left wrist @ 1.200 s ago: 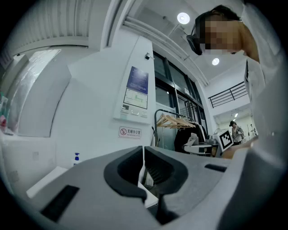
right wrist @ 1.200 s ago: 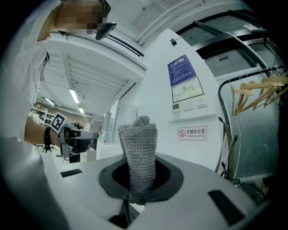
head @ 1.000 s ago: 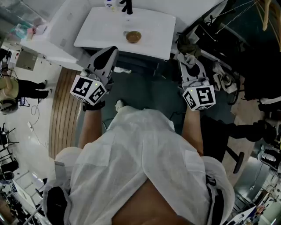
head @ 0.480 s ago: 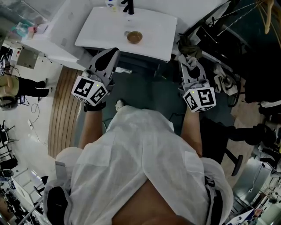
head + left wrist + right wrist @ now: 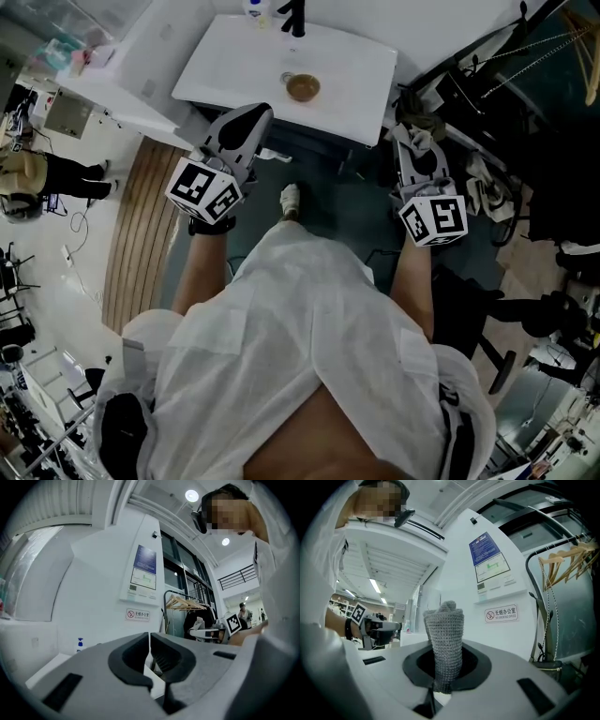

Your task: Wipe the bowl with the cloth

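Observation:
A small brown bowl [image 5: 302, 88] sits on the white table [image 5: 234, 66] ahead of me. My left gripper [image 5: 249, 120] is held level just short of the table's front edge, left of the bowl. In the left gripper view its jaws [image 5: 150, 641] are shut with nothing between them. My right gripper [image 5: 412, 148] hangs off the table's right corner, shut on a grey knitted cloth [image 5: 444, 637] that stands up between the jaws. The cloth [image 5: 413, 135] shows as a pale wad at the jaw tips in the head view. Both grippers are apart from the bowl.
A bottle [image 5: 256, 8] and a black fitting [image 5: 297, 15] stand at the table's back edge; a blue spray bottle [image 5: 80, 644] shows by the wall. Dark clutter and a rack [image 5: 487, 84] crowd the right side. A wooden floor strip [image 5: 136, 234] runs at left, where a person [image 5: 42, 173] stands.
Both grippers have edged forward toward the table, which now sits lower and nearer in the head view. The person's shoe has stepped forward. Both jaws stay as they were.

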`<state>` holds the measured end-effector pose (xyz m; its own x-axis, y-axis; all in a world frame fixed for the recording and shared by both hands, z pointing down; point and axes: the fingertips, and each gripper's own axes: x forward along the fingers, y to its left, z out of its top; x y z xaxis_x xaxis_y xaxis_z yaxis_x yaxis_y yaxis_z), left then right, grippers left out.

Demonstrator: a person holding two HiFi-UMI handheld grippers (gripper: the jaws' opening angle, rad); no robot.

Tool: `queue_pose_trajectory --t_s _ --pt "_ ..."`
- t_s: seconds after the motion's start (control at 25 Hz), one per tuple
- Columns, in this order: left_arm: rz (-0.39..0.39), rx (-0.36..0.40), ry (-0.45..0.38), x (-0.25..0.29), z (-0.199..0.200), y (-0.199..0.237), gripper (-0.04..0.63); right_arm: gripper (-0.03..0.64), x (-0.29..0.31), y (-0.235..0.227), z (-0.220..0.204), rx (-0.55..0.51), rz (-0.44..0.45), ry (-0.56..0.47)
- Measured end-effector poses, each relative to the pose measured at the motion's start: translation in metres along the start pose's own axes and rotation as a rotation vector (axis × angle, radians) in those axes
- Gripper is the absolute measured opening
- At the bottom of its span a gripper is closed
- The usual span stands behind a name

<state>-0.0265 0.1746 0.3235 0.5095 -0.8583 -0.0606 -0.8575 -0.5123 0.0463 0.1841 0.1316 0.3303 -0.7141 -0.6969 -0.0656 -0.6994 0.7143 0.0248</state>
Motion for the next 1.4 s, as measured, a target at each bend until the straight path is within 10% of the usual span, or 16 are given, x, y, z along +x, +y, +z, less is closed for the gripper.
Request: queue_pose_trajectory --t_s 0.84,1.4 --pt "-0.111 -0.046 0.157 0.161 -0.077 0.180 0.018 0.041 0.213 -0.092 -0.061 0.014 -0.024 0.133" --pt "-0.276 -0.034 0.320 0.211 -0.147 0.216 0.018 0.043 0.282 -0.096 -0.134 0.046 -0.002 0.304"
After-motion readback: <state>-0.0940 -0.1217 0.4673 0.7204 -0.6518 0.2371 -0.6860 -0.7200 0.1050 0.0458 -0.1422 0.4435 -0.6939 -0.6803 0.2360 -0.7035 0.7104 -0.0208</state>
